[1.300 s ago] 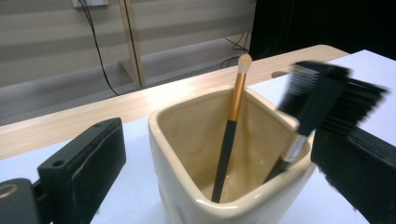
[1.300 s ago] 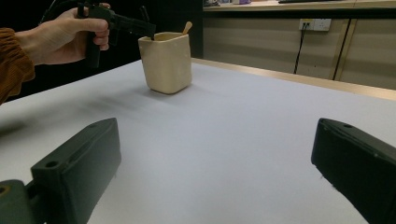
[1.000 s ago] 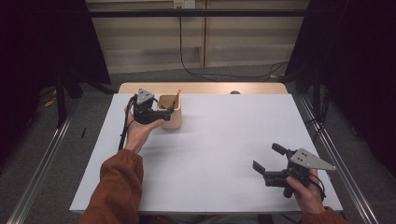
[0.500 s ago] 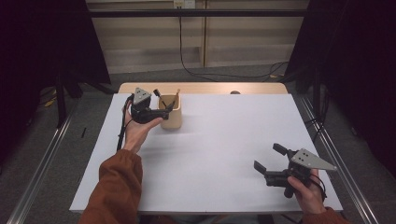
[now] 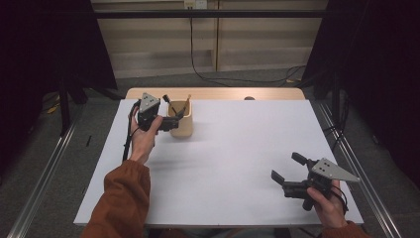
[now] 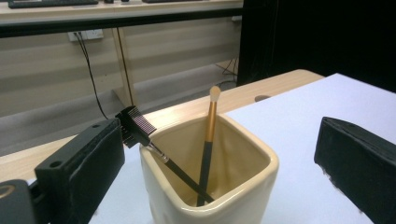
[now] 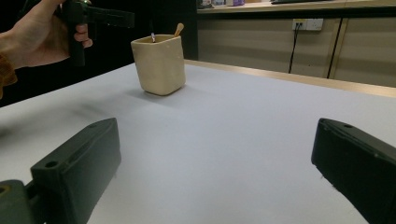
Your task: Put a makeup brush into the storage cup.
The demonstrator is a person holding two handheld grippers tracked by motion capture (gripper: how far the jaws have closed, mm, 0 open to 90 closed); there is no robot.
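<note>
Left gripper view: brow comb, brush in cup | both claws spread

Cream cup between wide tool jaws — two brushes inside.

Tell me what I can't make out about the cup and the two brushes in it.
- Brush ends inside the cup: left gripper view, hidden by its wall and shadow.
- Cup base: left gripper view, cut by the bottom edge.
- Gold-handled brush and black comb brush: high view, too small for detail.
</note>
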